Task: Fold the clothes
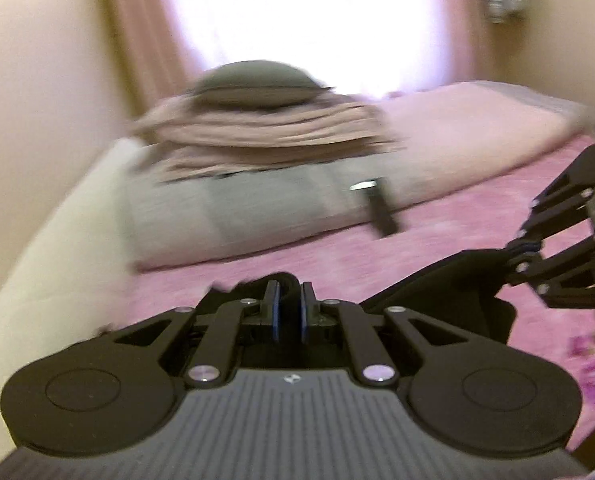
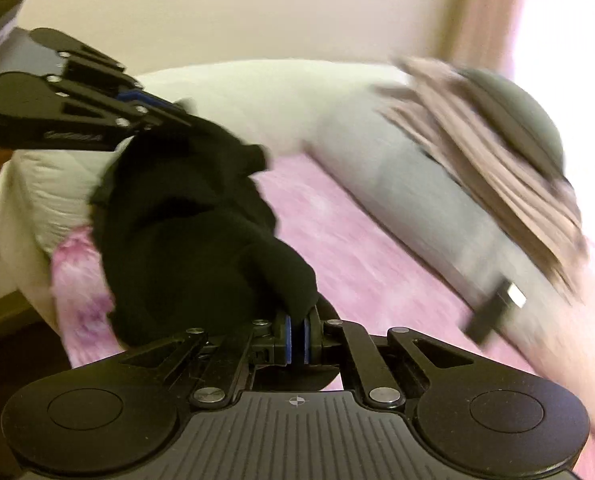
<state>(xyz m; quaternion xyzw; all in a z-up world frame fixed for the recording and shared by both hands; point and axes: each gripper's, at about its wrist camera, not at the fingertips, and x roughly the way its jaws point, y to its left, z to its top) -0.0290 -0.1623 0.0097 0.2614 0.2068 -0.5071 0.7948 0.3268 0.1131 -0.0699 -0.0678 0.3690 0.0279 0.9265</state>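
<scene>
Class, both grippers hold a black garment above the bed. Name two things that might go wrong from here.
1. Each gripper, left and right, pinches only a small edge of the black garment, so it may slip free.
2. The garment hangs bunched, so a fold might trap creases.

My right gripper (image 2: 296, 340): jaws clamped on a fold of the black garment (image 2: 185, 232). Left gripper (image 2: 153, 110) pinches its far end, up-left. Garment hangs over the pink bedspread (image 2: 357, 260). Grey pillow (image 2: 409, 184) beyond, blurred.
</scene>
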